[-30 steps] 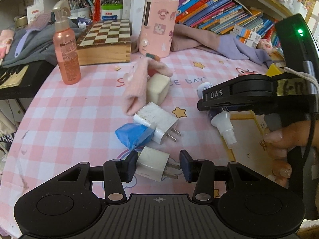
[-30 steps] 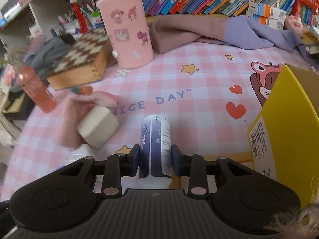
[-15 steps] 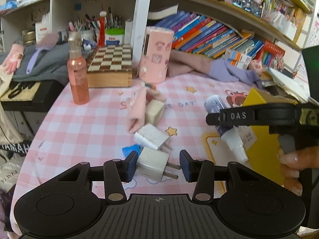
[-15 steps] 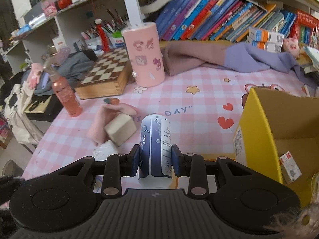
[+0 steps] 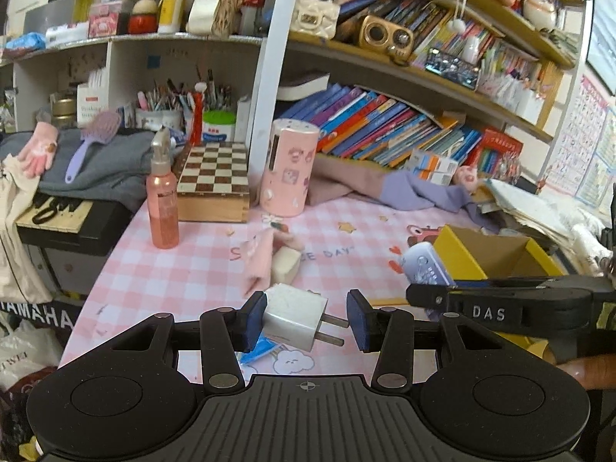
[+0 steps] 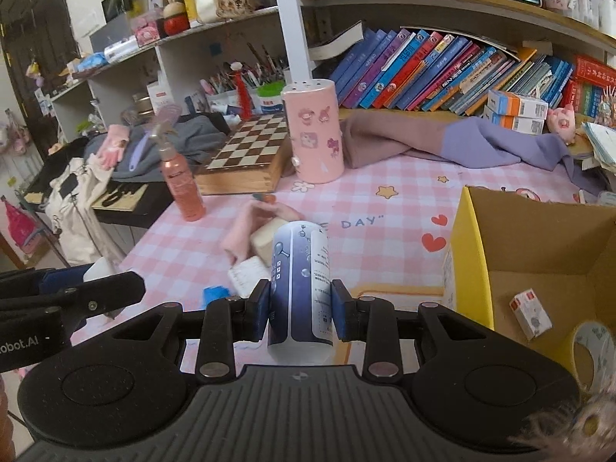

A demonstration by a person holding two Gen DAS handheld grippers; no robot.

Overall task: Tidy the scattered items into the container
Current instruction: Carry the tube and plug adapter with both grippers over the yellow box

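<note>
My left gripper (image 5: 306, 321) is shut on a white plug adapter (image 5: 294, 317), gripped end to end with its prongs against the right pad, held above the pink checked table. My right gripper (image 6: 300, 313) is shut on a blue-and-white spray bottle (image 6: 300, 281), also lifted; the bottle also shows in the left wrist view (image 5: 425, 267). The yellow cardboard box (image 6: 471, 254) stands at the right, open, with a small white carton (image 6: 531, 317) and a tape roll (image 6: 591, 350) inside. On the table lie a second white adapter (image 6: 248, 275), a blue wrapper (image 6: 215, 293), a beige block (image 6: 265, 240) and a pink glove (image 6: 242, 231).
A pink cylinder (image 5: 288, 169), a chessboard box (image 5: 213, 184) and an orange pump bottle (image 5: 163, 208) stand at the back. A mauve garment (image 6: 442, 142) lies by the book row. The table's left edge drops off to bags (image 6: 77, 208).
Both grippers have risen well above the table, each carrying its item. The left one lifted the adapter off the table; the box interior has come into the right view.
</note>
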